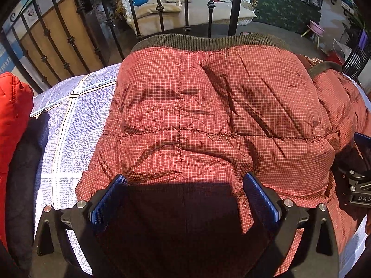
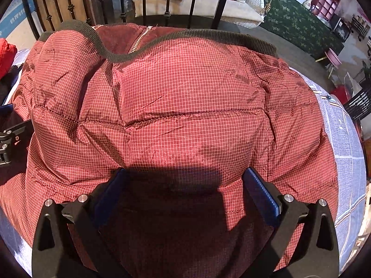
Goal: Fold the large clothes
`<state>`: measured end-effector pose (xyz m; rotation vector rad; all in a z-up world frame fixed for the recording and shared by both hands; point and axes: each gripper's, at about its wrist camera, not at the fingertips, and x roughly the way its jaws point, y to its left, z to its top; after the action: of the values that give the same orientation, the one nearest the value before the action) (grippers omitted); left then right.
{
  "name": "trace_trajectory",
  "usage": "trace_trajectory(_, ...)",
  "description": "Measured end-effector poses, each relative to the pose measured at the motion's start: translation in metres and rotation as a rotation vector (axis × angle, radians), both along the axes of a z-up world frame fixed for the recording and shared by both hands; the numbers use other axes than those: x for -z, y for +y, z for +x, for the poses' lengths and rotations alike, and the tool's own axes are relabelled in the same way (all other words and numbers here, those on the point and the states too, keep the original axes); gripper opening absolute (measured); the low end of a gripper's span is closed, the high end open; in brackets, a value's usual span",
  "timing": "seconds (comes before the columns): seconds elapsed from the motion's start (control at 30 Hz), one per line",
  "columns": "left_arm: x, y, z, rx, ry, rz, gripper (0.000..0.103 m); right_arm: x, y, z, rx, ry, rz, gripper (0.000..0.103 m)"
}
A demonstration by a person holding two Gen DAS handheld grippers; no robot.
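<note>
Red checked padded jacket (image 1: pixel 208 106) spread flat on the bed sheet (image 1: pixel 69 125), dark ribbed hem (image 2: pixel 208 36) at the far edge beside the iron railing (image 1: pixel 160 7). Left gripper (image 1: pixel 185 199) and right gripper (image 2: pixel 185 197) both released, fingers wide apart over the near part (nothing pinched). Zipper (image 2: pixel 139 41) showing under the hem.

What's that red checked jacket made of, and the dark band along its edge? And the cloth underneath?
Jacket: thin, slightly shiny grid-weave fabric, probably nylon, puffy and quilted with stitched seams. Band: dark ribbed knit, likely elastic. Cloth underneath: matte pale printed fabric, maybe cotton.
</note>
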<state>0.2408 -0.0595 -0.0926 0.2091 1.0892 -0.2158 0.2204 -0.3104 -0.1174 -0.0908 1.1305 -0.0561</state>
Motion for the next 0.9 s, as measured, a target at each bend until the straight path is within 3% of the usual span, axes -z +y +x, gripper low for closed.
trace_trajectory(0.6, 0.006, -0.009, -0.005, 0.011, -0.047, 0.037, 0.099, 0.005, 0.007, -0.004, 0.005, 0.002, -0.016, 0.099)
trace_trajectory(0.9, -0.005, -0.008, -0.012, 0.05, -0.052, 0.066, 0.098, -0.005, 0.01, -0.003, 0.029, 0.062, -0.011, 0.099)
